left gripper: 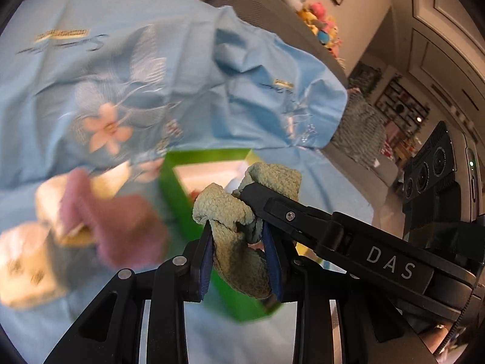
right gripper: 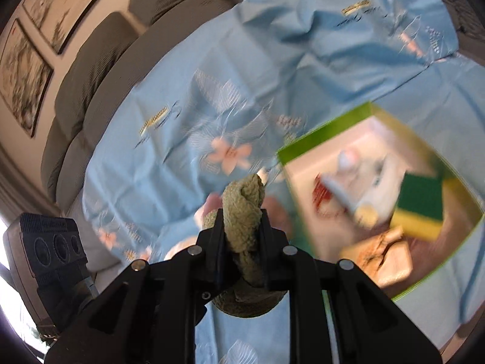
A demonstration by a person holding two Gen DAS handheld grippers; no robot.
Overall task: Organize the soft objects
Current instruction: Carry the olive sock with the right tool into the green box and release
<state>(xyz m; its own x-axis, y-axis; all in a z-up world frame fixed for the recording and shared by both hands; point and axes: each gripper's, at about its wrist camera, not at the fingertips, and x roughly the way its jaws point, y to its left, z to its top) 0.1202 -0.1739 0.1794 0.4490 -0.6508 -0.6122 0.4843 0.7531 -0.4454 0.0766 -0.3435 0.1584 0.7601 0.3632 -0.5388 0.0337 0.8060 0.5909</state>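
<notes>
A pale green knitted cloth [left gripper: 239,242] is pinched between the blue pads of my left gripper [left gripper: 239,261]. My right gripper [right gripper: 241,227], whose finger [left gripper: 282,209] crosses the left wrist view, is also shut on the same green cloth [right gripper: 242,212]. Both hold it above the blue flowered sheet [left gripper: 121,60], beside a green box [right gripper: 327,133]. The box holds a green-and-yellow sponge [right gripper: 419,209], a white soft toy [right gripper: 372,179] and a tan item [right gripper: 385,261]. A pink cloth [left gripper: 115,227] and cream soft pieces [left gripper: 24,270] lie to the left.
The sheet covers a grey sofa with back cushions [right gripper: 100,69]. Plush toys [left gripper: 318,21] sit on the sofa back. Framed pictures [right gripper: 24,69] hang on the wall. A grey knitted throw [left gripper: 360,130] lies at the sofa's right end.
</notes>
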